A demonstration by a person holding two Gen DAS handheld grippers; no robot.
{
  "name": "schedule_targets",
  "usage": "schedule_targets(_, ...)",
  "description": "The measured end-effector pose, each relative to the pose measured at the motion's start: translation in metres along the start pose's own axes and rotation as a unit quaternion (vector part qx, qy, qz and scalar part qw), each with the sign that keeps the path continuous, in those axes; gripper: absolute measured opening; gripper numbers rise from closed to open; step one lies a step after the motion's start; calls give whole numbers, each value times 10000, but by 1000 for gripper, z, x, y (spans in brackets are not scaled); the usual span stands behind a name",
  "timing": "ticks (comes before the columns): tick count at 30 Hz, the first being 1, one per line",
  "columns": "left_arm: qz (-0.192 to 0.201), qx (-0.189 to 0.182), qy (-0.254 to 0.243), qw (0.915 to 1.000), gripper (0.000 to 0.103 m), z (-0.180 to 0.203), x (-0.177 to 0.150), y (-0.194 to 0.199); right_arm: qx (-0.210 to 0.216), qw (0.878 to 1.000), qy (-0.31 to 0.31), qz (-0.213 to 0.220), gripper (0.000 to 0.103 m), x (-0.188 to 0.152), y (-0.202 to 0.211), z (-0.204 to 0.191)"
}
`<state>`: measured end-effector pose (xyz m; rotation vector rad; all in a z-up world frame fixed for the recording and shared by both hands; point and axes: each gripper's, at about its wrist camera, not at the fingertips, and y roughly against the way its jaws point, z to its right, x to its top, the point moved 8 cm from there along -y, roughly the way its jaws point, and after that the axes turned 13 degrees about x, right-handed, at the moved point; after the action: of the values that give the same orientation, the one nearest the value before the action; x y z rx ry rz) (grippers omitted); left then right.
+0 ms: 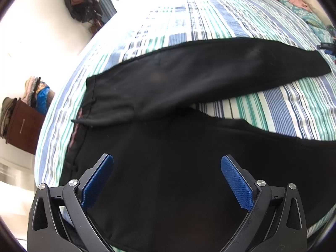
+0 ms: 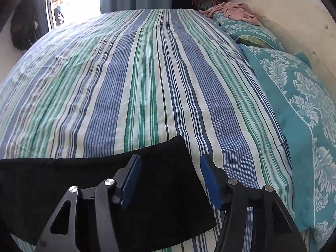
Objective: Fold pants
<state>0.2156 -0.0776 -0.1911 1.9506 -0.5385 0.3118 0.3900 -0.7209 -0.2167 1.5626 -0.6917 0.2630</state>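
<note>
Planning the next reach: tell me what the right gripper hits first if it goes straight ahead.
Probably the pants hem lying between its open fingers, since the right gripper hovers just over it. Beyond lies only the striped sheet. Depth is unclear.

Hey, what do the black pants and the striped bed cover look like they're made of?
The black pants look like a soft matte knit, perhaps cotton jersey or fleece: no sheen, limp drape, and a fine knit grain at the leg end by the right gripper. The striped bed cover looks like thin woven cotton: visible thread lines within the stripes, fine crinkles, a dull finish.
</note>
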Motion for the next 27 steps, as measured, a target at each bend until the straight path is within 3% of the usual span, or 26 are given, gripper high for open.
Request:
schedule_targets(1, 92, 80, 46, 9999, 102, -4, 11, -8, 433, 9989, -178, 95, 59, -2, 4, -11)
schedule_targets(2, 166, 137, 129, 9997, 102, -7, 23, -16, 1131, 9930, -309, 153, 59, -6, 8, -27)
schedule_targets(4, 285, 152, 315, 9990, 102, -10, 44, -32, 2364, 9707, -429, 22, 59, -24, 9, -57)
schedule_targets(5, 354, 176, 402, 9984, 102, -10, 54, -40, 2296, 9722, -395, -219, 59, -36, -1, -62)
schedule_targets(7, 421, 387, 482, 9972, 102, -14, 68, -58, 1207, 9889, -395, -773, 55, -64, -30, -34)
schedule_targets(8, 395, 550, 512, 9964, 102, -19, 71, -68, 1103, 9896, -606, -704, 30, -75, -32, -16)
schedule_targets(9, 297, 696, 535, 9957, 102, -24, 71, -77, 1163, 9879, -947, -392, 18, -72, -24, 4)
schedule_targets(11, 62, 788, 629, 9949, 102, -37, 61, -87, 736, 9843, -1596, -170, 1, -75, -7, 44)
schedule_targets(12, 23, 684, 695, 9952, 102, -42, 54, -86, 726, 9830, -1680, -147, 0, -77, 3, 50)
schedule_targets(14, 57, 415, 722, 9965, 102, -45, 38, -77, 163, 9915, -1274, -188, 30, -79, 33, 48)
schedule_targets(17, 91, 91, 507, 9986, 102, -36, 7, -59, 565, 9954, -765, 93, 56, -102, 98, 12)
schedule_targets(20, 134, -182, 242, 9995, 102, -17, -22, -45, 1275, 9873, -889, 337, 70, -162, 166, -34)
schedule_targets(23, 113, -214, 35, 9997, 102, 0, -40, -49, 1698, 9779, -1223, -10, 78, -254, 200, -69)
schedule_targets(24, 191, -165, 26, 9997, 103, 3, -43, -53, 1641, 9773, -1325, -212, 78, -286, 202, -71)
schedule_targets(27, 447, -187, 216, 9986, 103, 3, -48, -52, 769, 9813, -1697, -482, 77, -358, 202, -43)
